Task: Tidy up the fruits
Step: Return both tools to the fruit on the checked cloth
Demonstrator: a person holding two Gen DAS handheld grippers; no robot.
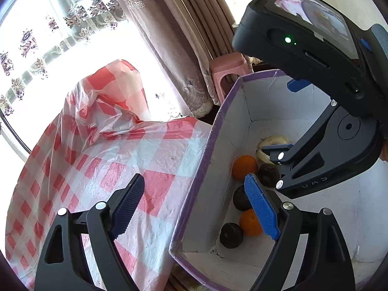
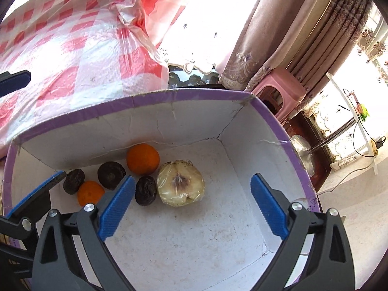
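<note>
A white cardboard box with a purple rim (image 2: pixel 194 95) holds several fruits along its far wall. There are two oranges (image 2: pixel 143 158) (image 2: pixel 90 192), three dark round fruits (image 2: pixel 111 175) and a pale fruit in clear wrap (image 2: pixel 180 185). My right gripper (image 2: pixel 192 206) hangs open above the box floor with nothing between its blue pads. My left gripper (image 1: pixel 194 208) is open too and straddles the box's side wall (image 1: pixel 232 126), one pad over the tablecloth and one over the fruits (image 1: pixel 245 167). The right gripper (image 1: pixel 288 116) also shows in the left wrist view, over the pale fruit (image 1: pixel 271 143).
A red-and-white checked plastic cloth (image 1: pixel 116 160) covers the table beside the box and bunches up at the back. A pink stool (image 2: pixel 278 92) and long curtains (image 1: pixel 169 48) stand behind. A metal stand (image 2: pixel 303 152) and cables lie on the floor at the right.
</note>
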